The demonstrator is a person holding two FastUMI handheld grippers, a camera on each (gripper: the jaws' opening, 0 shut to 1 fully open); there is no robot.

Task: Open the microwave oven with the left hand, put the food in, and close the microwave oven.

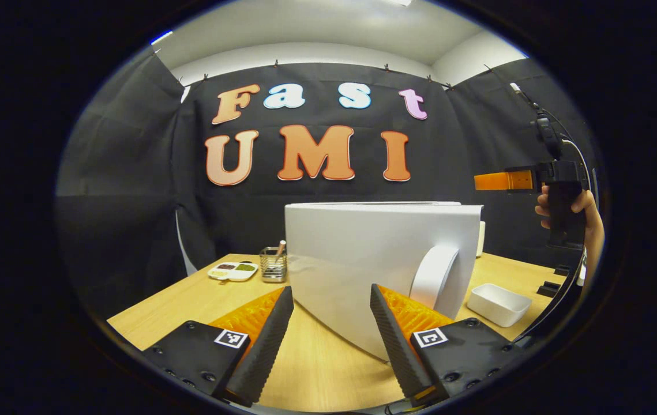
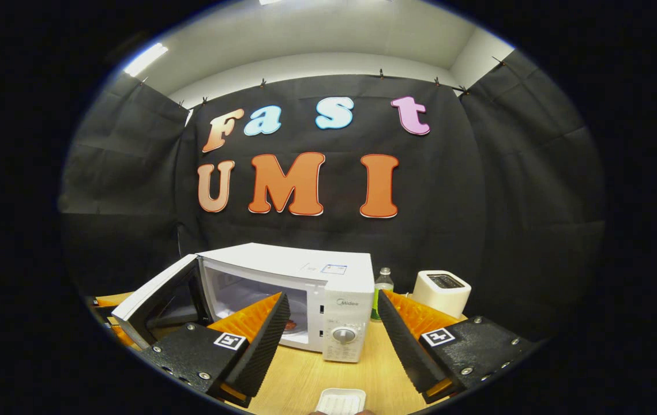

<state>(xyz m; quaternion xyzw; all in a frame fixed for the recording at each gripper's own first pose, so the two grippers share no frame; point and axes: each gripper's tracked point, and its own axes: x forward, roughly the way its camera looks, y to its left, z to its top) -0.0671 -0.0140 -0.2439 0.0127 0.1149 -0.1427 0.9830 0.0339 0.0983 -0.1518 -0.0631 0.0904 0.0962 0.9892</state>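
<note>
my left gripper (image 1: 328, 340) sat with jaws spread and empty right behind the open microwave door (image 1: 363, 259), whose outer face and handle (image 1: 435, 276) were just ahead of the fingertips. the right gripper (image 2: 331, 340) was also spread and holding nothing, facing the microwave (image 2: 305, 294); in the left gripper view it hung high and well off to the side (image 1: 504, 181). something reddish, likely the food (image 2: 289, 325), looked to be already inside the cavity, so i judged closing was what remained. risks: a push off the handle could slide the whole microwave on the table (image 1: 316, 369) instead of swinging the door, or a finger could catch the door edge. the right finger in front hid most of the food, so i couldn't confirm it. a white tray (image 2: 341, 400) was cut off at the bottom edge, contents unclear.
</note>
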